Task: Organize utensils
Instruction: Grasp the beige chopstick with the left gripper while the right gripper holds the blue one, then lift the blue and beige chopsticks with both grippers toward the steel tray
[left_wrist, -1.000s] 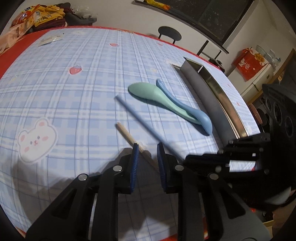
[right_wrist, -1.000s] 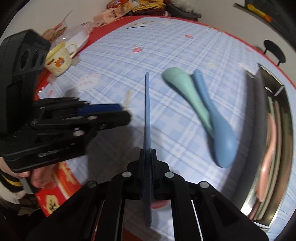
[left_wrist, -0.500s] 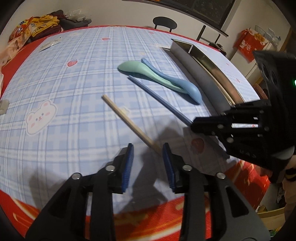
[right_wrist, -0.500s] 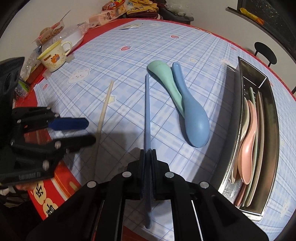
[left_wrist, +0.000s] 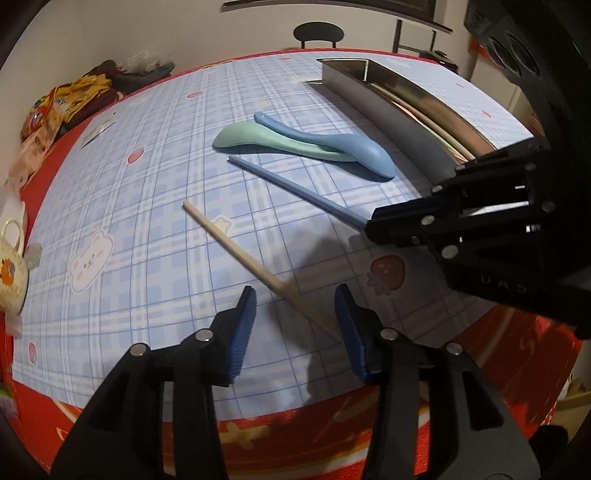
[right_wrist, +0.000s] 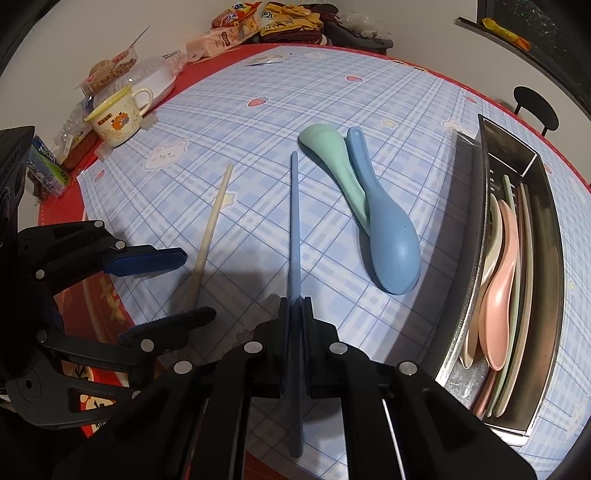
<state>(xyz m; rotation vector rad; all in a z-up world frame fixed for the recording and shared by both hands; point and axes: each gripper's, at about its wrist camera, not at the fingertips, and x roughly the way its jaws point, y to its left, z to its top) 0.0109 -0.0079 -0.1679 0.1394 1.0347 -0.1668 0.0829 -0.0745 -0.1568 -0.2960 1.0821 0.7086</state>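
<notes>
Walls: plain cream (left_wrist: 155, 33), beyond the worktop.
Worktop: blue plaid cloth (right_wrist: 295, 96) over red cover (left_wrist: 498, 354).
Chair: black round back (left_wrist: 318, 32), far side.
Window: dark pane (right_wrist: 532, 18), upper right.

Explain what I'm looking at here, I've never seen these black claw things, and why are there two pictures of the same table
Those black claws are two hand-held grippers; a person holds one in each hand. Each carries a wide-angle camera looking along its fingers, so you get one picture per gripper.

In the left one's picture, the left gripper is open and empty, its blue pads on either side of a wooden chopstick lying on the checked tablecloth.

In the right one's picture, the right gripper is shut on a blue chopstick.

Also on the cloth: a green spoon and a blue spoon, lying together. At the right stands a metal tray already holding utensils, a pink spoon among them.
</notes>
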